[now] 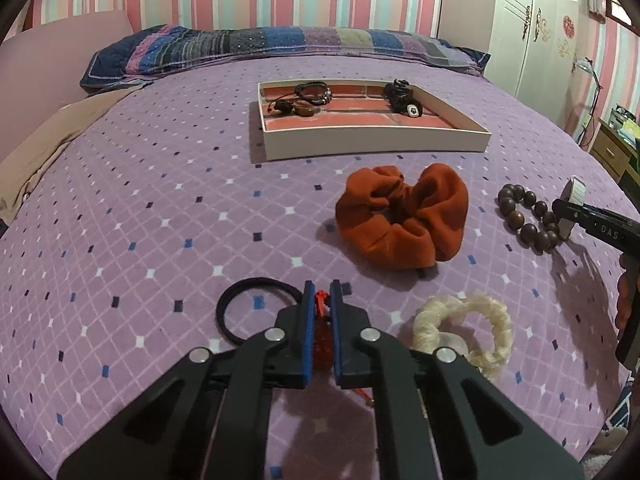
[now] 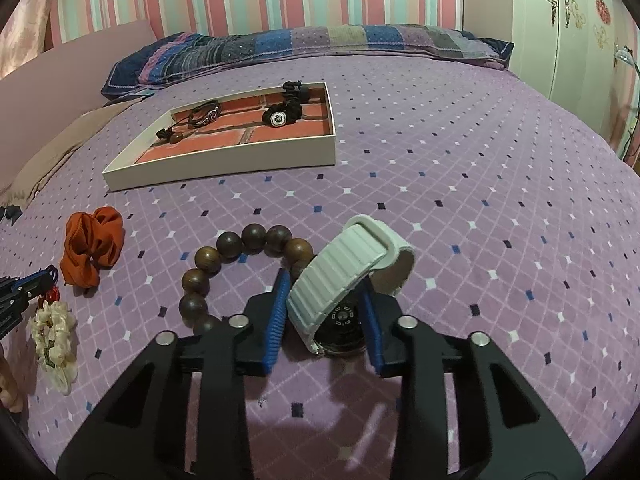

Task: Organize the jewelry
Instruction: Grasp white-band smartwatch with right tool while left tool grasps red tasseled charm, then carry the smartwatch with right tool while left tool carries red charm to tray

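My left gripper is shut on a small red beaded piece with a red cord, low over the purple bedspread. A black hair tie lies just left of it. My right gripper is closed around a watch with a white band; it also shows in the left wrist view. A brown wooden bead bracelet lies beside the right gripper's left finger. A white tray with a brick-pattern floor holds several dark bracelets.
An orange scrunchie lies in front of the tray. A cream scrunchie lies right of my left gripper. A patchwork pillow lies at the bed's far end. A white wardrobe stands at right.
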A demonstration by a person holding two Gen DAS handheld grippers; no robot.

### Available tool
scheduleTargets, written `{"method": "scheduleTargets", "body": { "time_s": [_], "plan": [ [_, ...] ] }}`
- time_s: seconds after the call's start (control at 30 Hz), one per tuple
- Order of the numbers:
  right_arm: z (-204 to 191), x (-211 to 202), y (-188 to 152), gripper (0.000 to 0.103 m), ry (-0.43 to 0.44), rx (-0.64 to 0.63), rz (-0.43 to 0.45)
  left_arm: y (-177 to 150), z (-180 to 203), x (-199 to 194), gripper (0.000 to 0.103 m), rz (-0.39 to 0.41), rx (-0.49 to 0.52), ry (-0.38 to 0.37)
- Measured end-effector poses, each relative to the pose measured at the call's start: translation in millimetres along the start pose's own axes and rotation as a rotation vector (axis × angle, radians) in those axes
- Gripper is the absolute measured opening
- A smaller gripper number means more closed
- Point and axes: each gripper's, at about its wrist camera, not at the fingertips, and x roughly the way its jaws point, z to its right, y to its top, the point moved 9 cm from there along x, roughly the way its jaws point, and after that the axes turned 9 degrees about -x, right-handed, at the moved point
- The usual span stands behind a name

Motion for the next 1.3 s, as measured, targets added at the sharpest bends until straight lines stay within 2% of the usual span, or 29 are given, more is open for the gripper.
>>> {"method": "scheduleTargets", "body": {
  "time_s": [0.17, 0.47, 0.8, 1.07, 1.3],
  "plan": [
    [-2, 0, 3, 0.022, -0.005, -0.014, 0.004, 4, -6, -5, 0.006, 0.015, -0.014, 0.011],
    [0, -10, 11, 0.021, 0.001, -0.001, 0.037, 18, -18, -15, 0.006, 0.049, -0.033, 0.034],
    [6, -25, 39, 0.019, -0.006, -0.008, 0.088, 52, -20, -37, 0.006, 0.111, -0.048, 0.009],
    [7, -33, 54, 0.019, -0.007, -0.008, 0.121, 72, -27, -48, 0.006, 0.124, -0.087, -0.037],
    [7, -33, 52, 0.018, -0.006, -0.006, 0.118, 86, -27, -66, 0.006, 0.144, -0.134, -0.119]
  ]
}}
